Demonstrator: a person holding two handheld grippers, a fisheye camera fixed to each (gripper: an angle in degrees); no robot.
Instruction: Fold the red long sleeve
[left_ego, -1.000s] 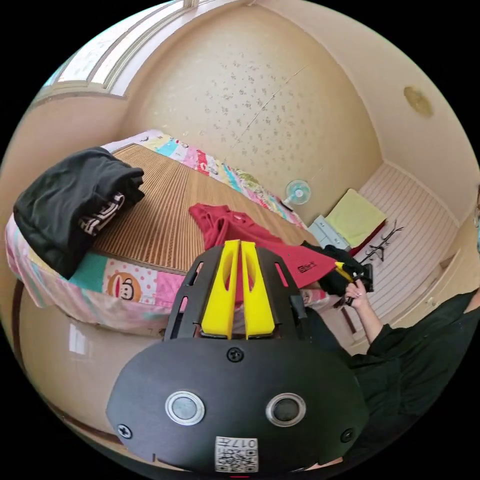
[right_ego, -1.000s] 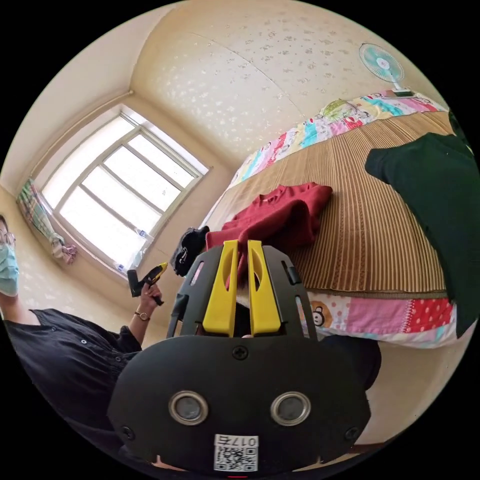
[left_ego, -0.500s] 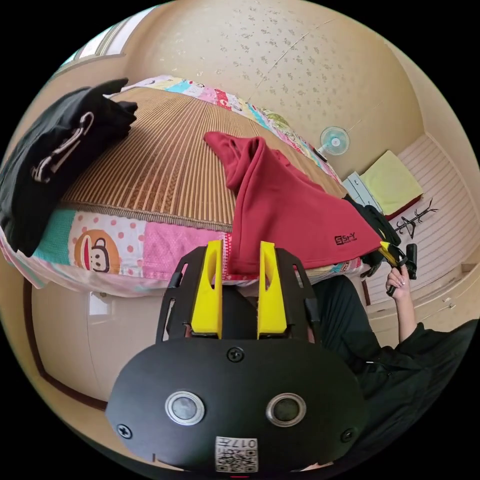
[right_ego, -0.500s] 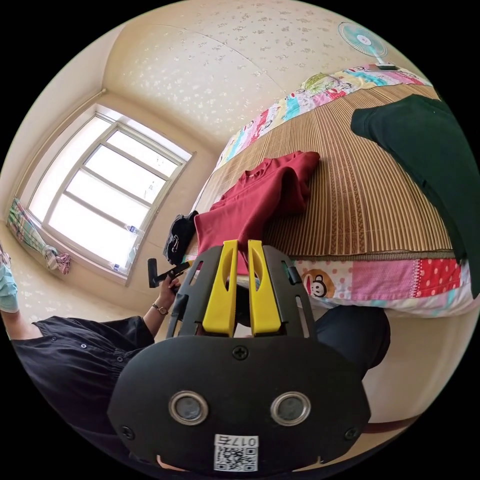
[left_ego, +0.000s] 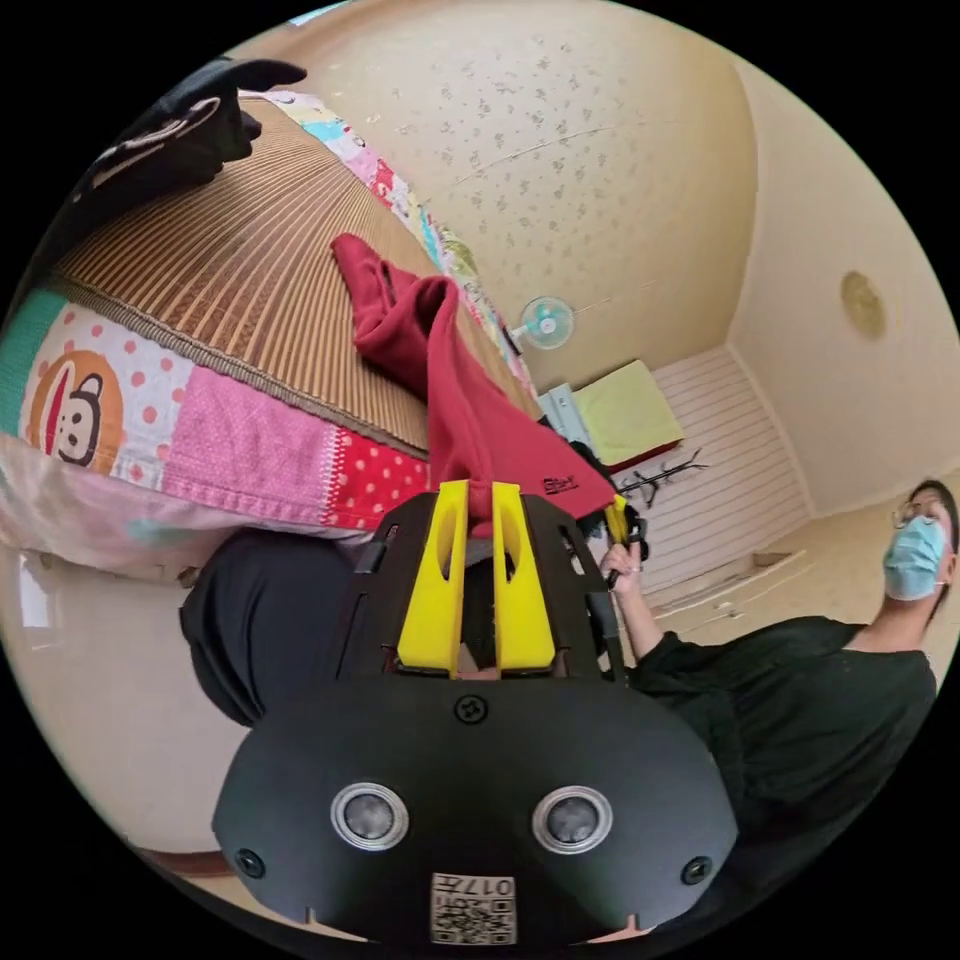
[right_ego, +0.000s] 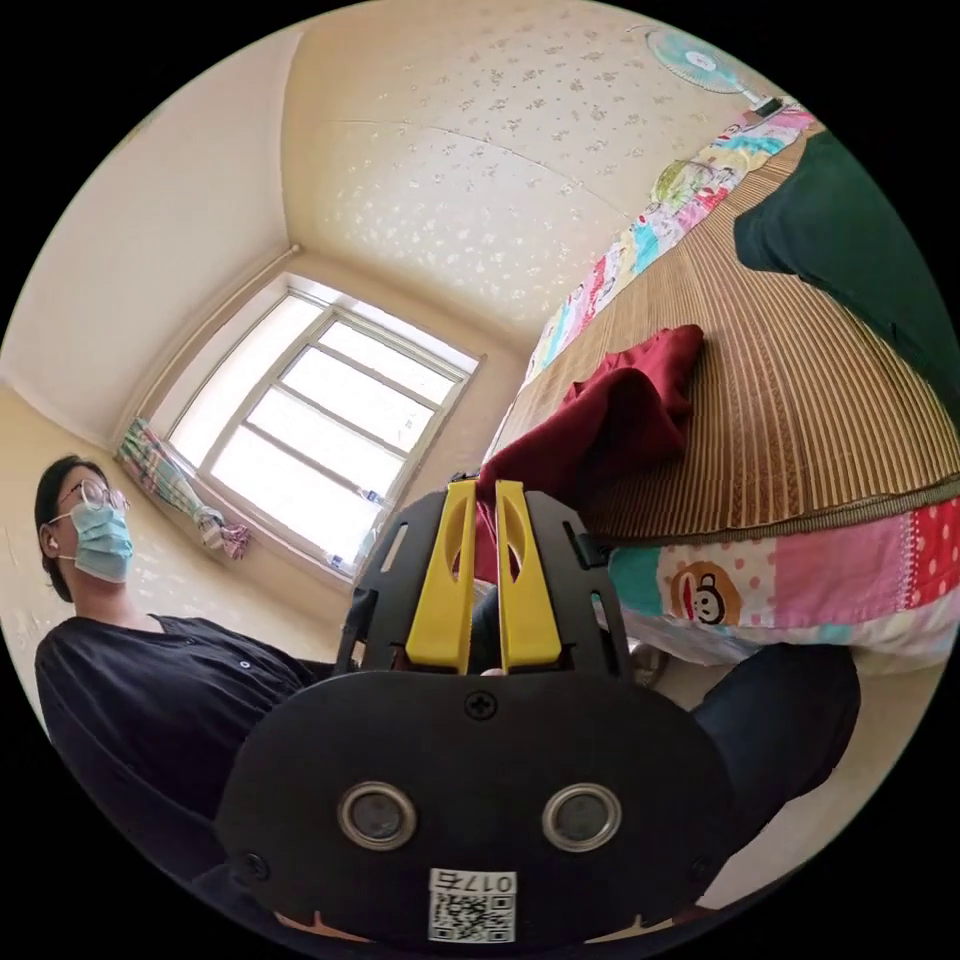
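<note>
The red long sleeve (left_ego: 470, 410) trails off the bamboo mat (left_ego: 230, 270) of the bed, its far part bunched on the mat and its near hem pulled over the bed's edge. My left gripper (left_ego: 478, 500) is shut on that hem, red cloth pinched between the yellow jaws. In the right gripper view the same red long sleeve (right_ego: 620, 420) lies crumpled on the mat (right_ego: 800, 400) and runs down to my right gripper (right_ego: 482, 498), which is shut on its edge. The right gripper (left_ego: 618, 520) also appears in the left gripper view, at the garment's far corner in a hand.
A patchwork cartoon sheet (left_ego: 220, 440) hangs over the bed's side. Dark folded clothes (left_ego: 170, 130) sit on the mat's far end, and a dark green garment (right_ego: 860, 260) lies on the mat. A small fan (left_ego: 545, 322), a window (right_ego: 320, 430) and the person (right_ego: 130, 650) are nearby.
Half a second ago the left jaws stood apart below the hem; now they are shut on it. Both hands have dropped lower beside the bed, pulling the red garment further over the edge.
</note>
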